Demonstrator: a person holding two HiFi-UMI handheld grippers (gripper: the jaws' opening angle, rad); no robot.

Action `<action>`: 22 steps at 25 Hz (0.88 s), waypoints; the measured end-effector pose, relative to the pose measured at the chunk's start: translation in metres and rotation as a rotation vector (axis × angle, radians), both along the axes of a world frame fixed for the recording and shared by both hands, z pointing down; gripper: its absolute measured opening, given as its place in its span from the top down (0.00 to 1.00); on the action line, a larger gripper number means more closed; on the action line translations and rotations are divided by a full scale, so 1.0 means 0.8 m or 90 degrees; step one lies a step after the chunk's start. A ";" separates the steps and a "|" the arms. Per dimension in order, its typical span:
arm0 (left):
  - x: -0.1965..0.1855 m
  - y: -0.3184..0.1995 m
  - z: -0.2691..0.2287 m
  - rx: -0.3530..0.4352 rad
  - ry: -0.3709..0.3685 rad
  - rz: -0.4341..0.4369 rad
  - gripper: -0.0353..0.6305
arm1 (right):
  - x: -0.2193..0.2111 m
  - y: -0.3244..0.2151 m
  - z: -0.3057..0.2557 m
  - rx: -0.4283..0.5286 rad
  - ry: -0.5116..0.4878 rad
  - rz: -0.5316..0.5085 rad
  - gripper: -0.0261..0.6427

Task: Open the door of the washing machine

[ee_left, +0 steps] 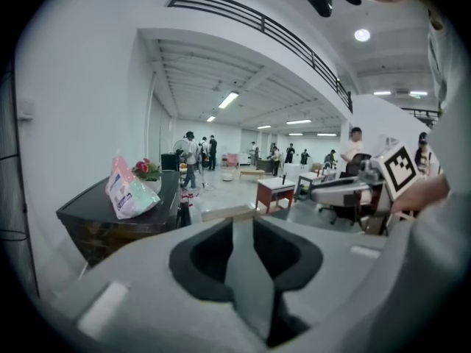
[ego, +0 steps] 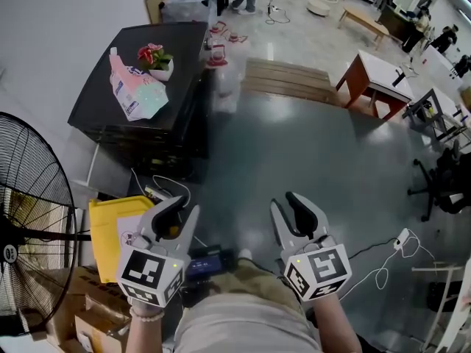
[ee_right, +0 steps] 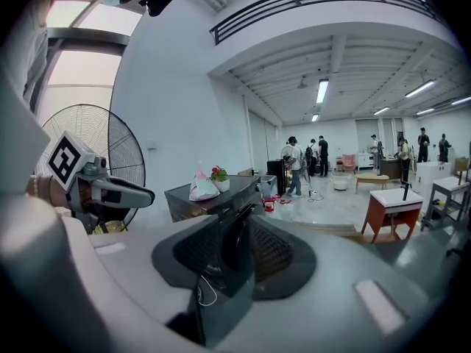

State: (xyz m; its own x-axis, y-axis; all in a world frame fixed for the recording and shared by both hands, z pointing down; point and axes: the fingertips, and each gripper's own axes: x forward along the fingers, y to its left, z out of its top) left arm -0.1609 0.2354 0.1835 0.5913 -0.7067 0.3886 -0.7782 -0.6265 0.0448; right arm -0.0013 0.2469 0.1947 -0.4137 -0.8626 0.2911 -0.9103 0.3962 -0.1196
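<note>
The washing machine [ego: 147, 123] is a dark box by the white wall at upper left, a good way off from both grippers. A pink-and-white bag [ego: 136, 87] and a small pot of red flowers [ego: 158, 61] lie on its top. It shows at left in the left gripper view [ee_left: 125, 226], and behind the jaws in the right gripper view [ee_right: 210, 197]. My left gripper [ego: 184, 206] and right gripper [ego: 284, 201] are held side by side close to my body. Both are open, and only floor shows between the jaws.
A large standing fan [ego: 29, 219] is at lower left, with a yellow bin [ego: 110, 226] and cardboard boxes [ego: 88, 315] beside it. A wooden platform [ego: 287, 79], a white-topped table [ego: 383, 76] and an office chair [ego: 441, 182] stand further off. Cables and a white plug [ego: 401, 240] lie on the floor.
</note>
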 end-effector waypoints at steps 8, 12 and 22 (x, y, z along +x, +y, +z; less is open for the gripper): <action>0.019 0.003 -0.003 0.006 -0.009 -0.022 0.83 | 0.022 -0.003 0.003 0.003 -0.002 -0.023 0.79; 0.032 0.004 -0.004 0.008 -0.026 -0.037 0.83 | 0.038 0.000 0.010 0.002 -0.007 -0.034 0.79; 0.055 -0.010 -0.009 0.023 -0.048 -0.034 0.83 | 0.065 -0.009 0.018 0.005 -0.018 -0.022 0.79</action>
